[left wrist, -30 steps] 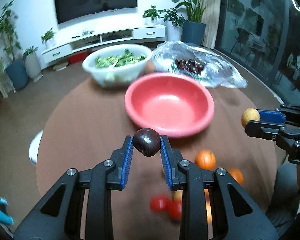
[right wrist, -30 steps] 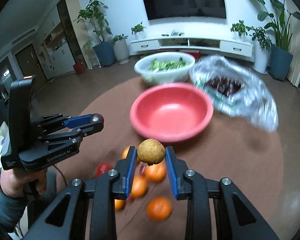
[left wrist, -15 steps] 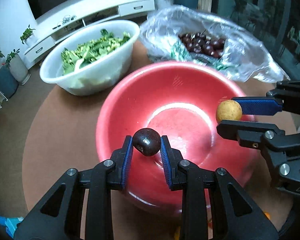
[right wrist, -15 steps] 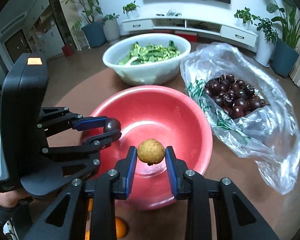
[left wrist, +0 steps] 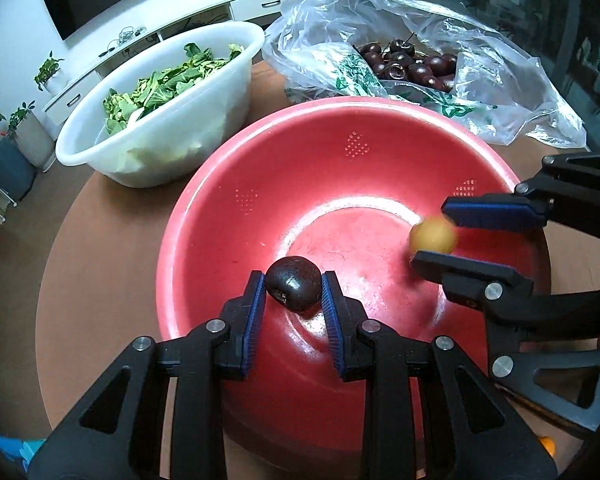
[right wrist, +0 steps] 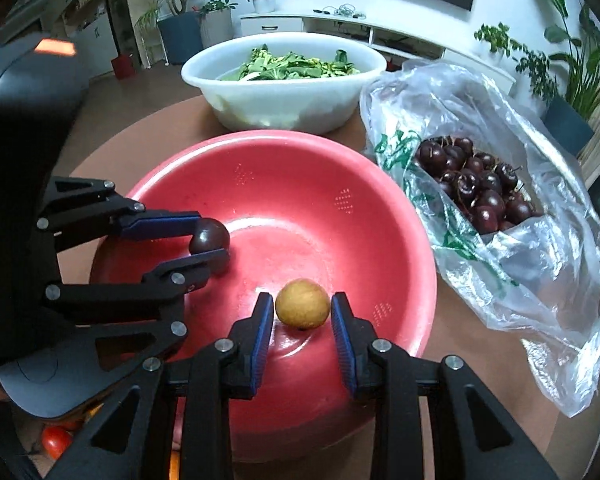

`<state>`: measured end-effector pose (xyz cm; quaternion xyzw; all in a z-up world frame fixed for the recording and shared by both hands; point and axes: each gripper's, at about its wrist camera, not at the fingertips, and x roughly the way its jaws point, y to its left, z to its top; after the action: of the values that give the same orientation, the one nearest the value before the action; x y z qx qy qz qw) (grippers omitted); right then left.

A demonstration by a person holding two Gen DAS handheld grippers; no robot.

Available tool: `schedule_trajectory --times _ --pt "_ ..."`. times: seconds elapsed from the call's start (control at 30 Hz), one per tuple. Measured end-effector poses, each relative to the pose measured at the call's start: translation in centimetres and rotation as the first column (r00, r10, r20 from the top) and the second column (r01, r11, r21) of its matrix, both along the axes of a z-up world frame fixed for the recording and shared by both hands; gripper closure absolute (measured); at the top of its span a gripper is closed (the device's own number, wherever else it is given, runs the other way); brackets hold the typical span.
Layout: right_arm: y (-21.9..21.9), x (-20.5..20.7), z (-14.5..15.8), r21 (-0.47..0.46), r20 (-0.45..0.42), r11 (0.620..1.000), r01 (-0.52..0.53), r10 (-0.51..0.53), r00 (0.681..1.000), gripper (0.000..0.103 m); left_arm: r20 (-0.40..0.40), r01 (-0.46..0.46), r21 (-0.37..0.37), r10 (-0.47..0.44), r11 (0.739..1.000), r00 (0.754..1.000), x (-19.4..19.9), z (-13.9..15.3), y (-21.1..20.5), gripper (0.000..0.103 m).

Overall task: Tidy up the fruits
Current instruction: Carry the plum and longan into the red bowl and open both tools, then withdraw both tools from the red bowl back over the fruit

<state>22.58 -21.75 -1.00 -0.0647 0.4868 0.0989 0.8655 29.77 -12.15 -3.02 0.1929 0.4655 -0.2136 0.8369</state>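
A red bowl (left wrist: 228, 216) (right wrist: 380, 216) stands on the round brown table. My left gripper (left wrist: 293, 292) is shut on a dark purple fruit (left wrist: 294, 289) and holds it over the bowl's near side; it shows in the right wrist view (right wrist: 210, 243) too. My right gripper (right wrist: 302, 310) has opened. The yellow fruit (right wrist: 302, 309) sits loose between its pads with gaps on both sides, over the bowl's inside. In the left wrist view the yellow fruit (left wrist: 433, 235) is blurred between the right gripper's fingers (left wrist: 492, 212).
A white bowl of leafy greens (left wrist: 160, 92) (right wrist: 284, 80) stands behind the red bowl. A clear plastic bag of dark cherries (left wrist: 412, 64) (right wrist: 472, 184) lies at the back right. Tomatoes and oranges (right wrist: 56, 440) lie on the table near me.
Both grippers moved forward and down into the red bowl. The right gripper's jaws have parted and the yellow fruit has come free of the pads. The left gripper still holds the dark fruit.
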Motion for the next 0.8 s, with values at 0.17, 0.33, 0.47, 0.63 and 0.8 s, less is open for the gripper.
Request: schedule_trajectory --times 0.17,0.33,0.47,0.63,0.8 --pt "-0.5 -0.6 0.6 0.002 0.021 1.000 0.019 -0.019 1.000 0.060 0.018 -0.022 -0.011 0.023 1.000 1.000 -0.2 0.8 0.5 0.063" --pt "-1.0 -1.8 2.6 -0.007 0.078 0.999 0.043 -0.043 0.996 0.037 0.042 -0.044 -0.089 0.048 0.995 0.998 -1.0 3.2 1.9 0.039" --pt "-1.0 -3.9 4.9 0.000 0.142 0.998 0.059 -0.058 0.988 0.029 0.101 -0.058 -0.143 0.072 0.988 0.992 -2.9 6.6 3.1 0.025" --pt "-0.2 -8.1 7.9 0.013 0.214 0.996 0.088 -0.089 0.973 0.020 0.194 -0.084 -0.238 0.133 0.967 0.972 -7.9 10.9 5.8 0.003" --pt "2.0 -12.8 9.7 -0.010 0.274 0.993 0.119 -0.112 0.955 0.011 0.237 -0.154 -0.270 0.220 0.951 0.946 -13.9 11.7 9.5 0.001"
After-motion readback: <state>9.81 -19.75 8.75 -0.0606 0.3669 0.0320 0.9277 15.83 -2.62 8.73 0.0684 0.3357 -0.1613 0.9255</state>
